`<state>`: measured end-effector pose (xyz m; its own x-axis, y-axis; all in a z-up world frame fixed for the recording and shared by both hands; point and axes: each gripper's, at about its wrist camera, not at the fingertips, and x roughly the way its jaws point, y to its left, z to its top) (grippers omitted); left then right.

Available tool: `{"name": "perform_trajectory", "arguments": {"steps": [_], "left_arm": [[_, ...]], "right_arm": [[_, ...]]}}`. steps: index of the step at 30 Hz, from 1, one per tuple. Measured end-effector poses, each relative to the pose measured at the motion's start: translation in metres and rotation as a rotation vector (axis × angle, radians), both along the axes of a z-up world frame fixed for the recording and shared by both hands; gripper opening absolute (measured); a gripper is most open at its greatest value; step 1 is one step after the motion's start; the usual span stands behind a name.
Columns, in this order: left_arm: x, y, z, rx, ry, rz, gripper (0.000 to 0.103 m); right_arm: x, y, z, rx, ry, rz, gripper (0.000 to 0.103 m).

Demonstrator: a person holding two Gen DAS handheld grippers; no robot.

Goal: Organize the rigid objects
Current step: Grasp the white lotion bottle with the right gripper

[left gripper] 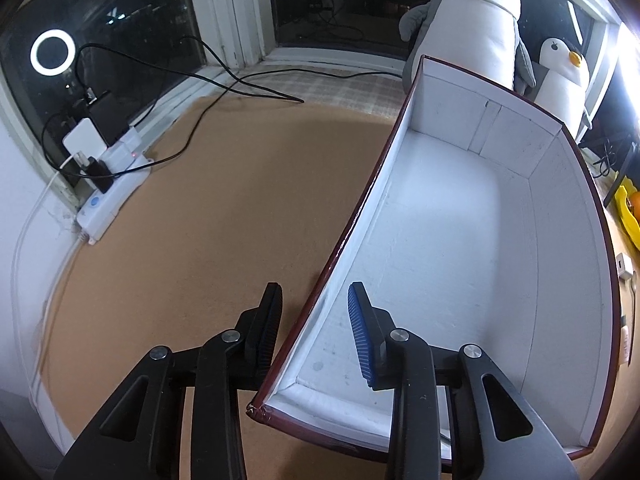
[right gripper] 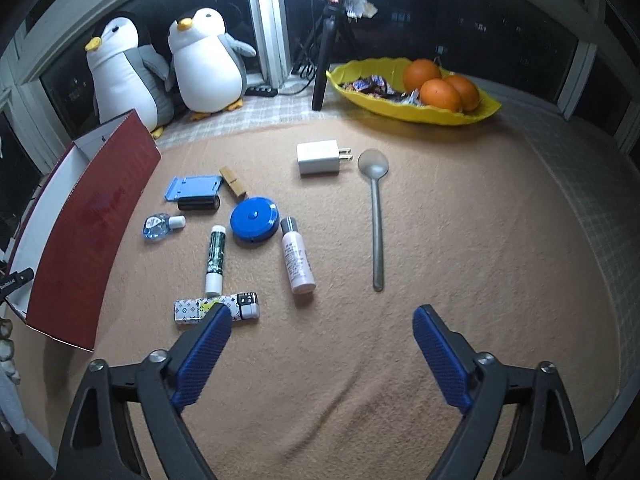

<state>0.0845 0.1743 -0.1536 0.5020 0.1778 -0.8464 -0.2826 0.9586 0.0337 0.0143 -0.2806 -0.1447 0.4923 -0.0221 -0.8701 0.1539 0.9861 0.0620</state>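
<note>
the box point(right gripper: 86, 240) at left looks like cardboard, glossy dark red outside, matt white inside. a fuzzy tan cloth point(right gripper: 440, 260) covers the table. mid-frame, the spoon point(right gripper: 376, 216) is dull grey metal and the charger point(right gripper: 319, 157) smooth white plastic. upper right, the yellow dish point(right gripper: 412, 108) is shiny plastic. the penguins point(right gripper: 204, 64), upper left, are soft plush.

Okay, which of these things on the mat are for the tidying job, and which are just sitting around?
For the job:
box
charger
spoon
pink bottle
tape measure
lip balm
lighter
small clear bottle
blue stand

Just lying about:
toy penguins
fruit dish
power strip
</note>
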Motion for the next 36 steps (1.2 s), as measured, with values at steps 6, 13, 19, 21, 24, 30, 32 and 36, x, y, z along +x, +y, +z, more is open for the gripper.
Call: {"name": "perform_trajectory", "arguments": {"steps": [6,13,19,21,24,30,32,36], "left_arm": [[0.001,0.000,-0.001,-0.008,-0.001,0.005,0.032],[0.001,0.000,-0.002,-0.011,0.000,0.003,0.032],[0.000,0.002,0.001,-0.012,0.007,0.015,0.022],[-0.001,0.004,0.002,-0.034,0.009,0.016,0.019],[-0.005,0.003,0.003,-0.044,0.014,0.010,0.017],[-0.007,-0.002,0.003,-0.036,0.013,0.007,0.016],[-0.008,-0.002,0.003,-0.036,0.011,0.007,0.016],[-0.009,-0.003,0.003,-0.033,0.008,0.008,0.016]], "right_arm": [[0.025,0.004,-0.018,-0.018,0.046,0.041,0.060],[0.059,0.004,-0.043,-0.022,0.105,0.070,0.056],[0.078,0.004,-0.061,-0.030,0.153,0.094,0.048],[0.084,0.004,-0.066,-0.026,0.168,0.102,0.045],[0.088,0.007,-0.066,-0.043,0.159,0.116,0.044],[0.092,0.012,-0.065,-0.045,0.151,0.146,0.019],[0.093,0.012,-0.066,-0.043,0.152,0.147,0.018],[0.091,0.010,-0.067,-0.035,0.149,0.152,0.018]]}}
